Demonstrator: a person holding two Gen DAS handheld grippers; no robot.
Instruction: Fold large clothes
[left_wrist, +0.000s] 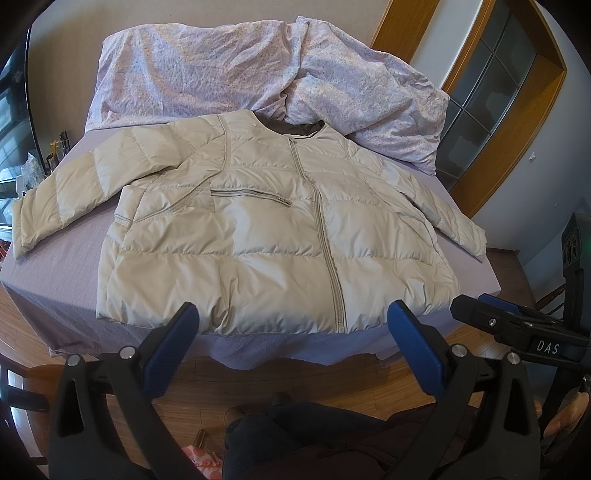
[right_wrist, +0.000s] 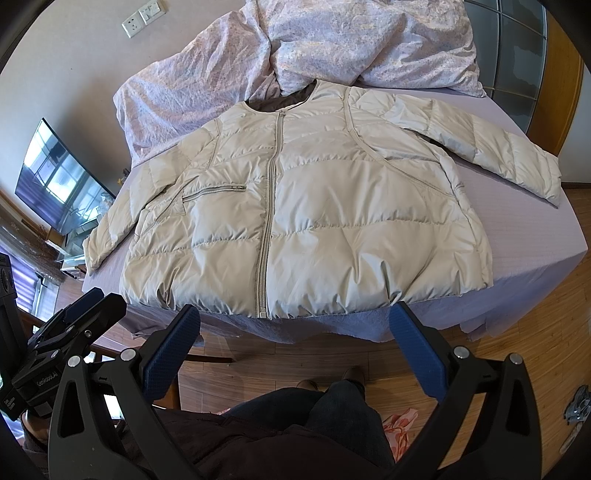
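Note:
A beige quilted puffer jacket lies flat and zipped on the lavender bed sheet, front up, both sleeves spread out to the sides, hem at the near edge of the bed. My left gripper hovers open just short of the hem, with nothing between its blue pads. In the right wrist view my right gripper is also open and empty, held before the hem near the zipper's lower end. The right gripper shows at the right edge of the left wrist view.
A crumpled floral duvet is piled at the head of the bed behind the jacket. Wooden floor surrounds the bed. A TV stands left, a wooden-framed door right. The person's dark trousers are below.

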